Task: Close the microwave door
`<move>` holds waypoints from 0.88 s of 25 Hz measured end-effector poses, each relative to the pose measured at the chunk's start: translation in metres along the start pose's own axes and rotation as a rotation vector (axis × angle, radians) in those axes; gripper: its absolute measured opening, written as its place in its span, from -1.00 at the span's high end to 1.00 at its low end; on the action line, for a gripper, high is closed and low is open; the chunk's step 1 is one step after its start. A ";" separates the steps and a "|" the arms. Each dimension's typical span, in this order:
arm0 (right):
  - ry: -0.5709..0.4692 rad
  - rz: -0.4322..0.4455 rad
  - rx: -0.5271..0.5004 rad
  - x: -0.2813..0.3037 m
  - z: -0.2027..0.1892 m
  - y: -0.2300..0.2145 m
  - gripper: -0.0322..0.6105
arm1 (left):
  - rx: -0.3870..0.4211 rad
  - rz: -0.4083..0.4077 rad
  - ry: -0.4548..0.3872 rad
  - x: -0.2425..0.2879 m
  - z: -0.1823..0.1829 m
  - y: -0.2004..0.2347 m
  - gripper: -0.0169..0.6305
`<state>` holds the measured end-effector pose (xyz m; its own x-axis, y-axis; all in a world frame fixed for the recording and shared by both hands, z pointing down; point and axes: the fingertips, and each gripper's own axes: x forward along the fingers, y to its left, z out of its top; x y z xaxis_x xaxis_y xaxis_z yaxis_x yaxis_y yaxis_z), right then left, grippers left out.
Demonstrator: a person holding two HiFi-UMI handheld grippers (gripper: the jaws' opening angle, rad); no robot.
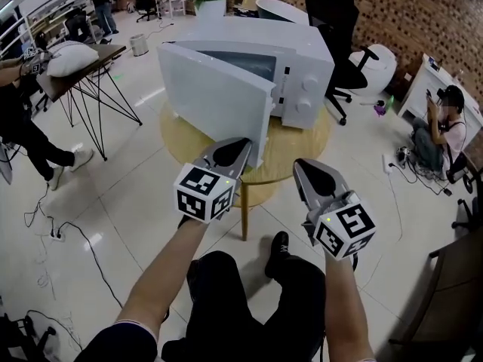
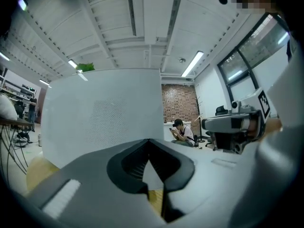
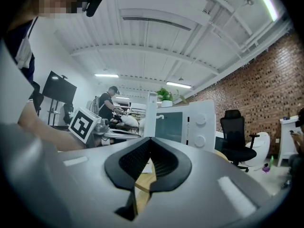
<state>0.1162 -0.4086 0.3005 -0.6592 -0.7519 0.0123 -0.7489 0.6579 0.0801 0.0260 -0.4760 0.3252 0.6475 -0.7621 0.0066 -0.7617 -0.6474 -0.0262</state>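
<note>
A white microwave (image 1: 306, 74) stands on a round wooden table (image 1: 302, 145), its door (image 1: 215, 100) swung wide open toward me and to the left. My left gripper (image 1: 241, 143) is shut and empty, with its tip close to the door's lower free corner; whether it touches is unclear. The door's pale outer face (image 2: 104, 113) fills the left gripper view just beyond the jaws (image 2: 149, 141). My right gripper (image 1: 301, 164) is shut and empty too, held before the table's front edge. In the right gripper view the microwave (image 3: 199, 125) and the door's edge (image 3: 151, 113) lie ahead.
A black office chair (image 1: 339, 21) stands behind the microwave. A person (image 1: 441, 127) sits on the floor at right. A dark side table with a pillow (image 1: 72, 59) and another person (image 1: 23, 127) are at left. Cables (image 1: 68, 232) lie on the tiled floor.
</note>
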 end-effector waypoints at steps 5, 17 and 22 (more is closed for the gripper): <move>0.010 -0.044 0.016 -0.003 -0.001 -0.030 0.89 | 0.006 0.011 0.012 0.042 -0.001 0.002 0.93; 0.060 -0.083 0.025 0.017 -0.006 -0.078 0.89 | -0.008 0.047 0.040 0.109 -0.006 0.021 0.93; 0.062 -0.078 0.046 0.025 -0.015 -0.090 0.89 | -0.013 0.050 0.053 0.125 -0.014 0.029 0.93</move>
<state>0.1686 -0.4875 0.3081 -0.5944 -0.8012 0.0691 -0.8010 0.5975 0.0370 0.0848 -0.5905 0.3392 0.6068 -0.7927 0.0587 -0.7935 -0.6085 -0.0148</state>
